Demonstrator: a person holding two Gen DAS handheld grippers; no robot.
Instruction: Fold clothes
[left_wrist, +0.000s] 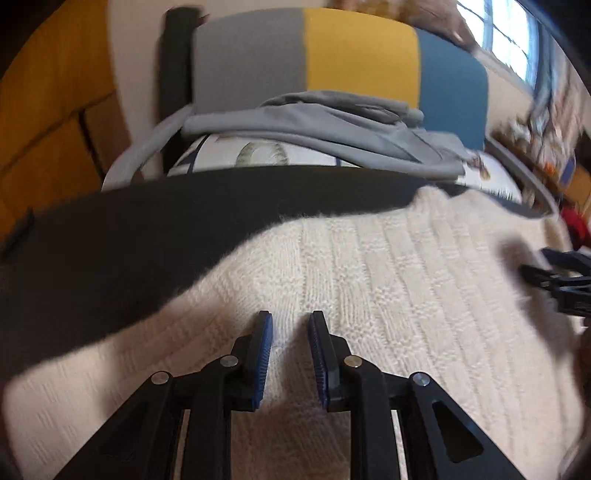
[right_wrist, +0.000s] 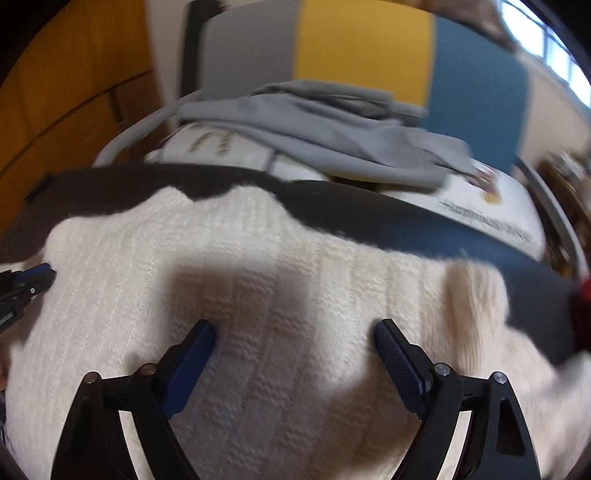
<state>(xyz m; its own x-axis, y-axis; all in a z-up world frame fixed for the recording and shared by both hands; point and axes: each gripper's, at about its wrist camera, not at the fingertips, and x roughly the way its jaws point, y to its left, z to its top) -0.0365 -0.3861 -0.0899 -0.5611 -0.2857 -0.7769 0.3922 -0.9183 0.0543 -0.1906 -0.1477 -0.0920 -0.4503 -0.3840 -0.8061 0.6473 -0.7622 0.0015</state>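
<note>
Sweater: a cream knitted sweater lies spread flat on the dark desk. It fills most of what both cameras see. Its knit has long ribs running away from the cameras.
Sweater's far edge: in the right wrist view the edge is wavy, and a strip of desk shows past it.
Left gripper: the left gripper hangs over the sweater, near its left side. Its two blue pads are close together with a small gap. Nothing is between them, only sweater underneath. I cannot tell if the tips touch the knit.
Right gripper: the right gripper is over the middle of the sweater. Its jaws are spread wide and hold nothing. Its dark shadow falls on the knit just ahead.
Each gripper seen from the other: the right one pokes in at the right edge of the left wrist view, and the left one at the left edge of the right wrist view, both over the sweater.
Grey clothes: a heap of grey clothes lies past the sweater, on a white printed sheet.
Panel: behind the grey clothes stands a panel in grey, yellow and blue stripes.
Blur: both views are smeared, most at the edges.
</note>
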